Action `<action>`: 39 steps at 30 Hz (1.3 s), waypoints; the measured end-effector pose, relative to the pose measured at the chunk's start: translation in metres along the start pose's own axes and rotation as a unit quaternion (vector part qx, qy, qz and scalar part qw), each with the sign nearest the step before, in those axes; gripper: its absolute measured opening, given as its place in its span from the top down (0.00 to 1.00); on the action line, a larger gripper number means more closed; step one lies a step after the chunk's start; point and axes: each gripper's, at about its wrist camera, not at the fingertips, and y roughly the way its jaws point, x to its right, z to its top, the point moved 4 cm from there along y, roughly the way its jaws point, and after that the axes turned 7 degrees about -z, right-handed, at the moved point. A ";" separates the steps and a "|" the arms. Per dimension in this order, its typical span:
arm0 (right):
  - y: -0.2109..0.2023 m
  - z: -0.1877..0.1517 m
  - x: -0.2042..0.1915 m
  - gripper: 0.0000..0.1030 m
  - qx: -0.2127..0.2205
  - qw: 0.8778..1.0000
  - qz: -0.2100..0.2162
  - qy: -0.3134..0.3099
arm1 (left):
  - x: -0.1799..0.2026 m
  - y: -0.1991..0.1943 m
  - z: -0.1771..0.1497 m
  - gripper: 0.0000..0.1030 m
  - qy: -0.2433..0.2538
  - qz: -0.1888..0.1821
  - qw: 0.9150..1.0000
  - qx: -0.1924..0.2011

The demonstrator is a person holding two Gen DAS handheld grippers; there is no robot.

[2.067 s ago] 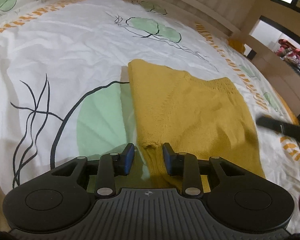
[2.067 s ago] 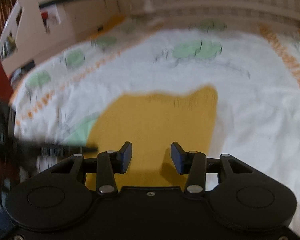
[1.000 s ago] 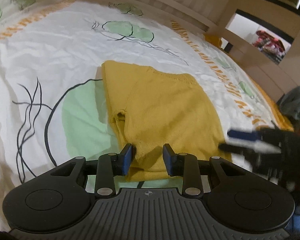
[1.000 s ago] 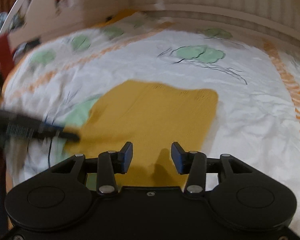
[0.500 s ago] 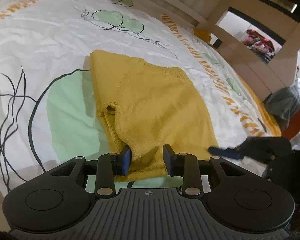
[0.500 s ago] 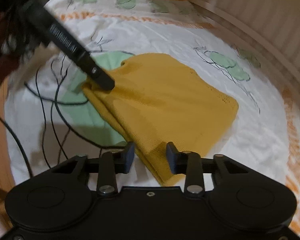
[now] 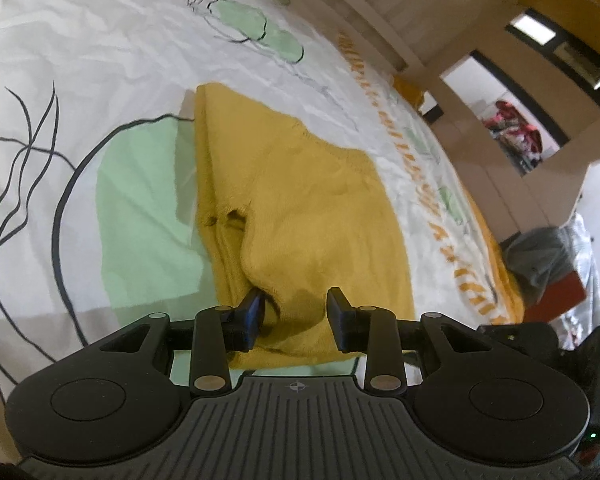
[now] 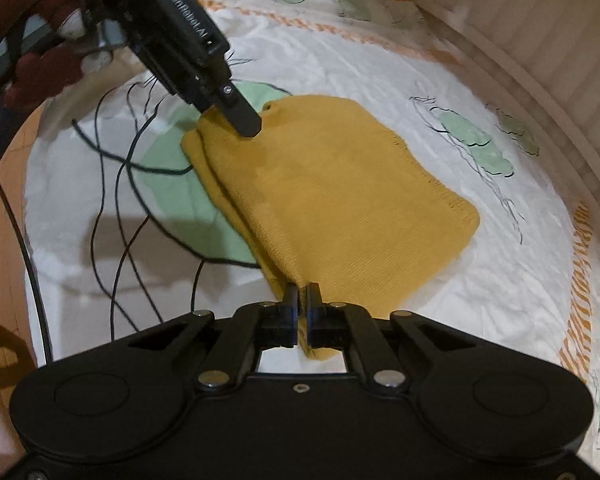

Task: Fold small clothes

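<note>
Right tongs (image 8: 301, 312) pinched the folded mustard knit garment (image 8: 340, 196); left tongs (image 7: 296, 314) gaped over its ribbed hem on the crinkled bedsheet (image 7: 100, 52).

Matt knitted yellow garment (image 8: 340, 200) lies on a smooth, creased printed cotton sheet (image 7: 100, 48).

At the upper right of my left view stand a beige wall (image 7: 452, 12), a lit window (image 7: 534, 29) and an open shelf (image 7: 516, 136), while a slatted headboard (image 8: 548, 52) curves down the right view's right edge.
</note>
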 end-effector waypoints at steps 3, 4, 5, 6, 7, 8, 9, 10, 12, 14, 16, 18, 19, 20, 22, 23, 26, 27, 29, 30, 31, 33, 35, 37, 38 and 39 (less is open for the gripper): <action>0.003 -0.001 -0.003 0.92 -0.003 1.000 0.005 -0.006 | -0.003 0.003 -0.002 0.72 0.003 0.027 0.999 -0.022; 0.003 -0.001 -0.003 0.92 -0.005 1.000 0.007 -0.007 | -0.005 0.003 -0.001 0.75 -0.002 0.031 0.999 -0.028; 0.005 -0.001 -0.003 0.92 -0.009 1.000 0.008 -0.008 | -0.007 0.002 -0.001 0.78 -0.008 0.035 0.999 -0.030; 0.006 -0.001 -0.003 0.92 -0.009 1.000 0.008 -0.008 | -0.008 0.002 -0.002 0.80 -0.012 0.037 0.999 -0.031; 0.007 -0.002 -0.003 0.92 -0.011 1.000 0.010 -0.008 | -0.009 0.001 -0.003 0.80 -0.016 0.038 0.999 -0.032; 0.008 -0.003 -0.004 0.92 -0.013 1.000 0.012 -0.007 | -0.011 0.000 -0.004 0.80 -0.019 0.039 0.998 -0.034; 0.009 -0.003 -0.004 0.92 -0.014 1.000 0.013 -0.006 | -0.012 0.000 -0.006 0.81 -0.023 0.041 0.998 -0.036; 0.010 -0.004 -0.004 0.92 -0.015 1.000 0.014 -0.006 | -0.013 0.000 -0.007 0.81 -0.025 0.042 0.998 -0.038; 0.011 -0.004 -0.004 0.91 -0.017 1.000 0.016 -0.006 | -0.012 0.001 -0.008 0.81 -0.027 0.046 0.998 -0.040; 0.012 -0.003 -0.004 0.91 -0.019 1.000 0.017 -0.007 | -0.012 0.000 -0.009 0.81 -0.030 0.051 0.997 -0.044; 0.011 -0.003 -0.005 0.87 -0.020 1.000 0.020 -0.006 | -0.010 0.000 -0.009 0.81 -0.033 0.055 0.997 -0.046; 0.009 -0.003 -0.004 0.81 -0.020 1.000 0.023 -0.001 | -0.011 -0.001 -0.008 0.81 -0.035 0.058 0.997 -0.048; 0.010 -0.003 -0.003 0.80 -0.020 1.000 0.024 0.002 | -0.011 -0.001 -0.008 0.81 -0.035 0.059 0.996 -0.048; 0.009 -0.003 -0.002 0.80 -0.020 0.999 0.025 0.008 | -0.011 -0.001 -0.009 0.80 -0.034 0.060 0.996 -0.049; 0.008 -0.002 0.000 0.80 -0.020 0.999 0.026 0.022 | -0.011 -0.002 -0.009 0.80 -0.033 0.060 0.996 -0.048; 0.006 -0.001 0.002 0.80 -0.020 0.999 0.029 0.031 | -0.011 -0.002 -0.009 0.80 -0.033 0.061 0.996 -0.049; -0.005 0.003 0.013 0.67 -0.006 0.995 0.048 0.083 | -0.012 -0.004 -0.009 0.80 -0.034 0.063 0.996 -0.050; -0.009 0.007 0.018 0.66 0.002 0.993 0.054 0.105 | -0.013 -0.004 -0.009 0.80 -0.035 0.063 0.996 -0.050; -0.015 0.014 0.029 0.66 0.022 0.986 0.062 0.154 | -0.014 -0.003 -0.010 0.78 -0.035 0.068 0.996 -0.052; -0.016 0.018 0.032 0.66 0.029 0.983 0.063 0.171 | -0.016 -0.002 -0.011 0.78 -0.034 0.079 0.995 -0.056; -0.015 0.024 0.035 0.66 0.038 0.979 0.064 0.188 | -0.018 -0.002 -0.013 0.78 -0.034 0.078 0.995 -0.059; -0.009 0.036 0.037 0.66 0.054 0.976 0.057 0.205 | -0.020 -0.003 -0.015 0.78 -0.044 0.072 0.995 -0.055; 0.003 0.050 0.035 0.66 0.067 0.973 0.054 0.215 | -0.019 -0.004 -0.016 0.78 -0.039 0.074 0.995 -0.054; 0.018 0.066 0.034 0.66 0.078 0.966 0.059 0.241 | -0.016 -0.006 -0.017 0.78 -0.032 0.080 0.995 -0.052; 0.023 0.070 0.034 0.66 0.080 0.963 0.061 0.252 | -0.015 -0.007 -0.018 0.77 -0.028 0.084 0.995 -0.050; 0.031 0.076 0.033 0.66 0.080 0.960 0.060 0.263 | -0.013 -0.010 -0.018 0.77 -0.022 0.090 0.995 -0.047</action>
